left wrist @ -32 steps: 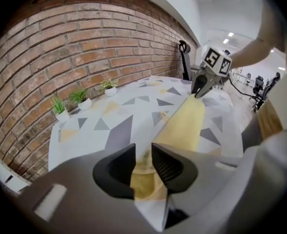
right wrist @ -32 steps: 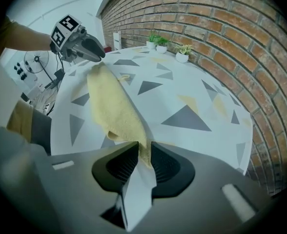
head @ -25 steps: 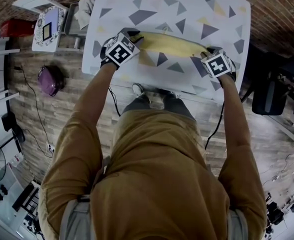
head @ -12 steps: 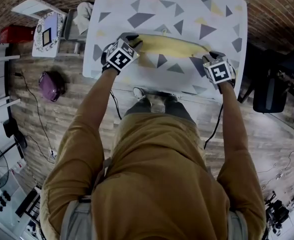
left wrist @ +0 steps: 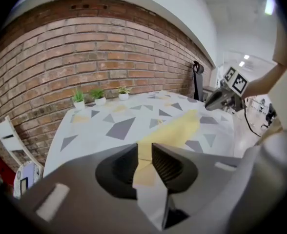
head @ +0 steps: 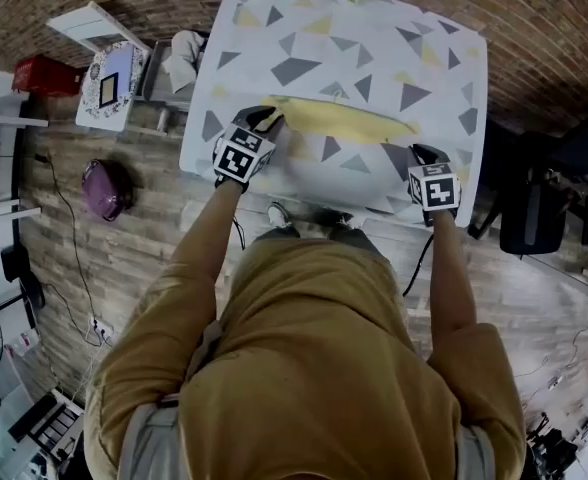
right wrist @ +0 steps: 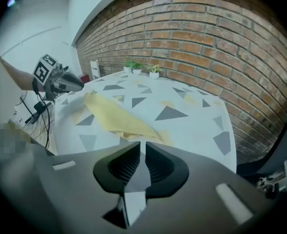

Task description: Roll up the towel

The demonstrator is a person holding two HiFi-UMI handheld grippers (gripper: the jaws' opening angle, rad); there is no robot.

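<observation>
Two grippers out. Your left gripper (head: pixel 266 120) pinches the towel (head: pixel 344 120) at its left end, likely to anchor it; the towel lies as a long yellow strip across the table (head: pixel 374 48). Your right gripper (head: pixel 422 156), just off the right end, has just been closing on nothing, jaws together

Seen from the head view, both arms stretch forward with the elbows nearly straight. The left arm (head: pixel 189 288) runs toward 11 o'clock and the right arm (head: pixel 452 288) toward 1 o'clock. The left gripper (head: pixel 266 120) tilts downward and aims toward 1 o'clock. Its jaws are nearly together, pinching the end of the towel (head: pixel 344 120) between them. The right gripper (head: pixel 420 154), out at 1 o'clock, also tilts downward and aims toward 11 o'clock. Its jaws have just been closing and now stand almost together with nothing between them.
</observation>
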